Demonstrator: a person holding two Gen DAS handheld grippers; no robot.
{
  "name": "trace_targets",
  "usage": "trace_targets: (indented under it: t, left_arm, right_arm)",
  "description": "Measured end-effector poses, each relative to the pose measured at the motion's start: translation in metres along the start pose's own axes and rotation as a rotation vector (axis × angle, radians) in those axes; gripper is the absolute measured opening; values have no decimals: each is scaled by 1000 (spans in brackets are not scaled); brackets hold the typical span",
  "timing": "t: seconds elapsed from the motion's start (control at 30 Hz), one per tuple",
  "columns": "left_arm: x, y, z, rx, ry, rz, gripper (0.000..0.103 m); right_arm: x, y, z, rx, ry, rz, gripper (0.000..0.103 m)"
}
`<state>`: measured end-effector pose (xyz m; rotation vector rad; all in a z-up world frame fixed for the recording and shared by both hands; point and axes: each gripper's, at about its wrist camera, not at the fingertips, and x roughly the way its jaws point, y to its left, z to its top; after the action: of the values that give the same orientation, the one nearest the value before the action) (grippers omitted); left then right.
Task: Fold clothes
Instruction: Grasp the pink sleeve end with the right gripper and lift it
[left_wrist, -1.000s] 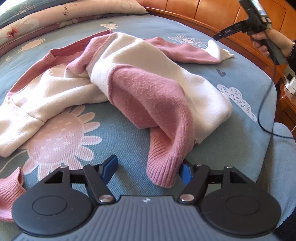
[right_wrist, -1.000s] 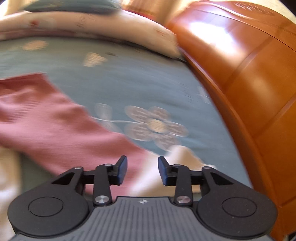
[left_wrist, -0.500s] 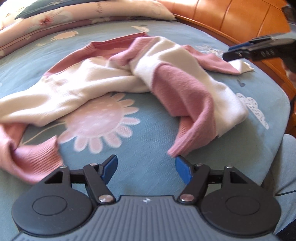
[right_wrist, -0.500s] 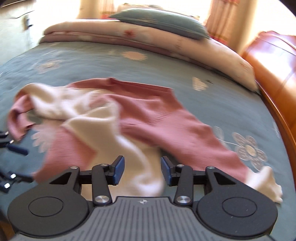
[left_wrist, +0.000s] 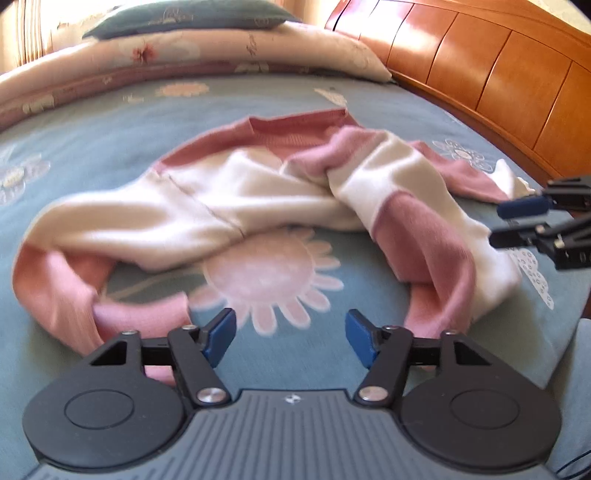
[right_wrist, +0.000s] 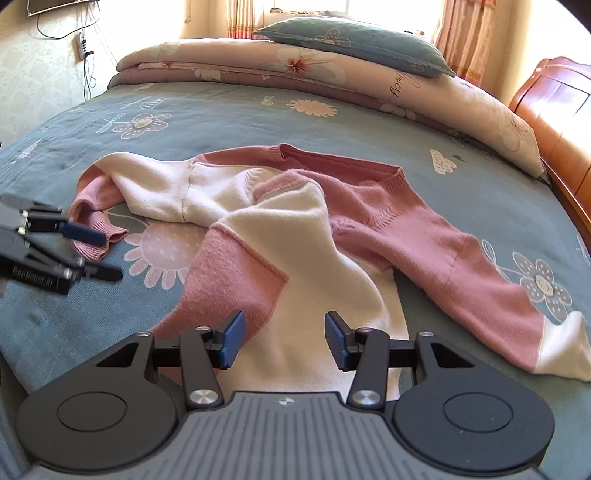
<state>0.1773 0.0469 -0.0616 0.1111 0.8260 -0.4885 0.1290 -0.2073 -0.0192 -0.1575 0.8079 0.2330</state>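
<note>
Pink-and-cream sweater (right_wrist: 295, 229); blue-grey bedspread (right_wrist: 221, 110) with pale flowers; cream floral quilt (right_wrist: 332, 74); blue-grey pillow (right_wrist: 354, 44); orange-brown wooden headboard (left_wrist: 480, 66).

A blue-grey bedspread (right_wrist: 369, 122) printed with pink daisies, grey flowers and small cloud shapes covers the bed. One large pink daisy (left_wrist: 266, 273) shows near the bed's front edge. At the far side lies a folded cream and mauve floral quilt (right_wrist: 295, 70), stretched across the bed's width, and a blue-grey pillow (right_wrist: 354, 40) rests on top of it. A polished orange wooden headboard (left_wrist: 480, 66) with panelled sections runs along the right side. Behind the bed hang striped curtains (right_wrist: 461, 40) at a bright window. On the pale left wall, cables (right_wrist: 86, 59) dangle from a socket.
</note>
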Motion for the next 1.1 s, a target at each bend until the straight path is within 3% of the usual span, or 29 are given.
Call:
trace_targets:
  t: [0.07,0.17,0.5,0.7,0.8,0.9,1.0,1.07,1.1]
  left_arm:
    - [4,2,7,12,-8,16,43]
    - [11,6,15,2,-12,23,41]
    - [32,-6,5,8,36,-13,41]
    - [28,-15,3,36,32,-22,43]
    - [26,-17,1,34,29,-26,45]
    - [22,-18,0,35,26,-31,49]
    - [20,-20,-2,43,26,-37,49]
    - [18,-21,-2,47,25,-38,49]
    - [18,-21,-3,48,24,-39,49]
  right_arm:
    - [1,-5,-1,14,-1,-2,52]
    - [4,-13,-2,35,-1,-6,52]
    - [17,-9,-2,62,8,77,53]
    - [17,16,-3,37,5,132,63]
    - [18,27,2,39,-13,122,73]
    - [22,36,7,37,-17,113,74]
    - [32,50,7,-59,-9,18,74]
    - [36,51,3,-105,-5,-9,53]
    - [36,46,3,-101,2,-1,24]
